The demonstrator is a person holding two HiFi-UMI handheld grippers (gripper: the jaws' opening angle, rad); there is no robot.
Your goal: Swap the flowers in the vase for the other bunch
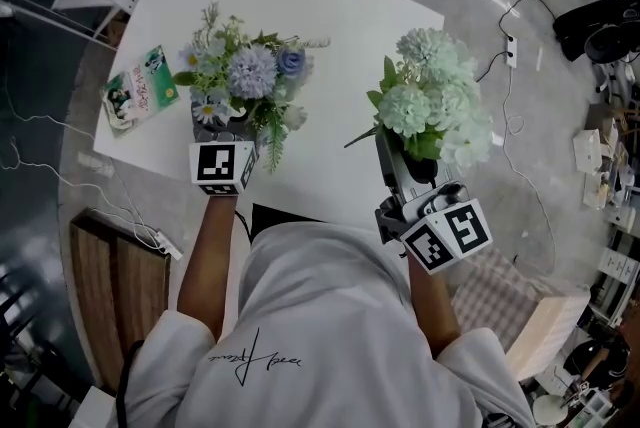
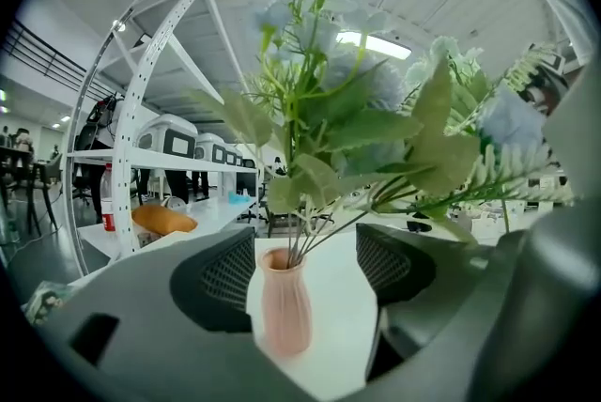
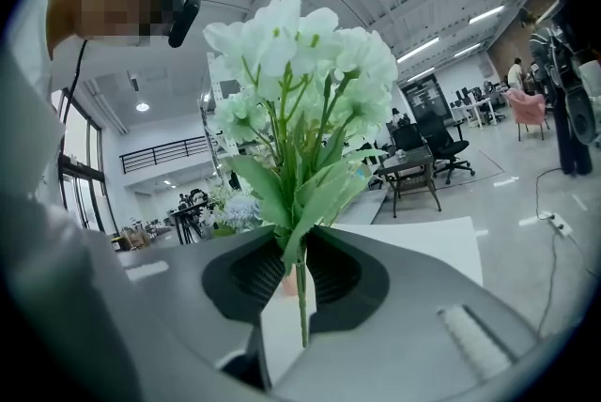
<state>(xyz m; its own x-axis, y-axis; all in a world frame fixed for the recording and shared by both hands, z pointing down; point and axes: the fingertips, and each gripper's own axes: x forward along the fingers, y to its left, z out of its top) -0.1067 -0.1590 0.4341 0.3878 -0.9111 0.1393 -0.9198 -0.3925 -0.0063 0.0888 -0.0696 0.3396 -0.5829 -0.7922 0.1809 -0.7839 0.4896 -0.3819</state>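
Note:
A blue and purple bunch stands in a pink ribbed vase on the white table. In the head view the flowers and my left gripper hide the vase. In the left gripper view the vase sits between the left gripper's open jaws, and neither pad touches it. My right gripper holds a white and green bunch upright over the table's right part. In the right gripper view the gripper is shut on the bunch's thin green stems.
A printed booklet lies near the table's left edge. A perforated white shelf rack stands beyond the table. A wooden bench is to my left on the floor, and a power strip with cable lies to the right.

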